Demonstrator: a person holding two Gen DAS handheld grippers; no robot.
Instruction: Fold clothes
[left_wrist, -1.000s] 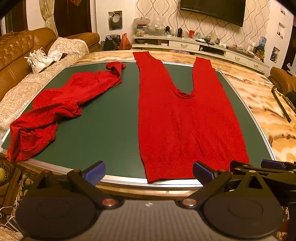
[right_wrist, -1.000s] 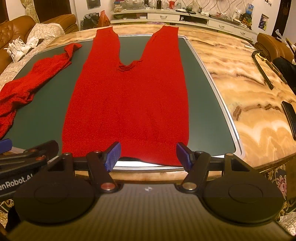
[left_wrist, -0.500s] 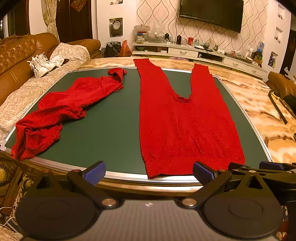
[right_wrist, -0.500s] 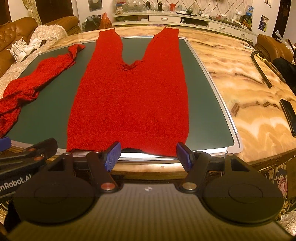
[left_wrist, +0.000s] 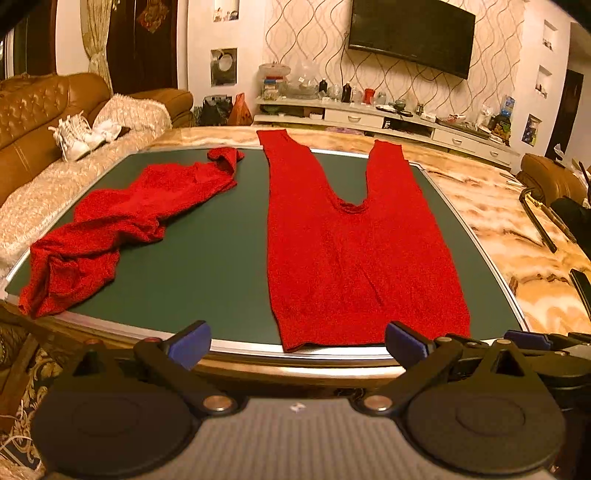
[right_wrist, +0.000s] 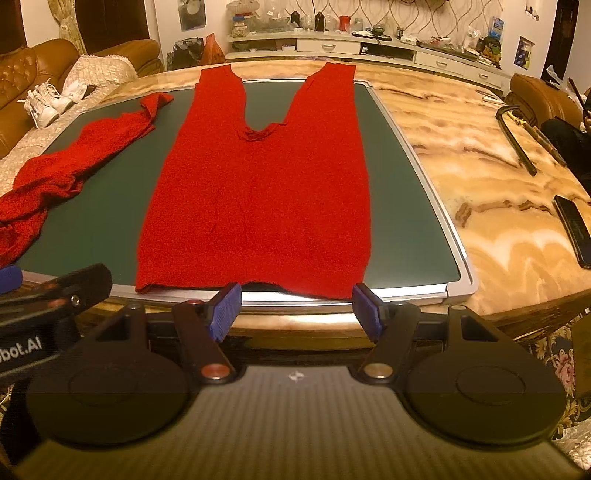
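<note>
1. Two red garments lie on a green mat (left_wrist: 207, 258): a flat dress (left_wrist: 354, 251) at centre frame, hem nearest the viewer, and a crumpled one (left_wrist: 110, 229) at left.
2. Left gripper (left_wrist: 295, 343) and right gripper (right_wrist: 295, 306) hover at the bottom of their frames, just short of the hem, fingers wide and holding nothing.
3. Folding looks not yet begun; the likely next move is pinching the two hem corners.

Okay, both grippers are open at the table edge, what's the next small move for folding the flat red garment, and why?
Probably ease both forward to the near hem of the flat red garment. The left hand-held gripper and right hand-held gripper are open, hold nothing and sit just short of that hem, which lies spread on the green mat.
</note>
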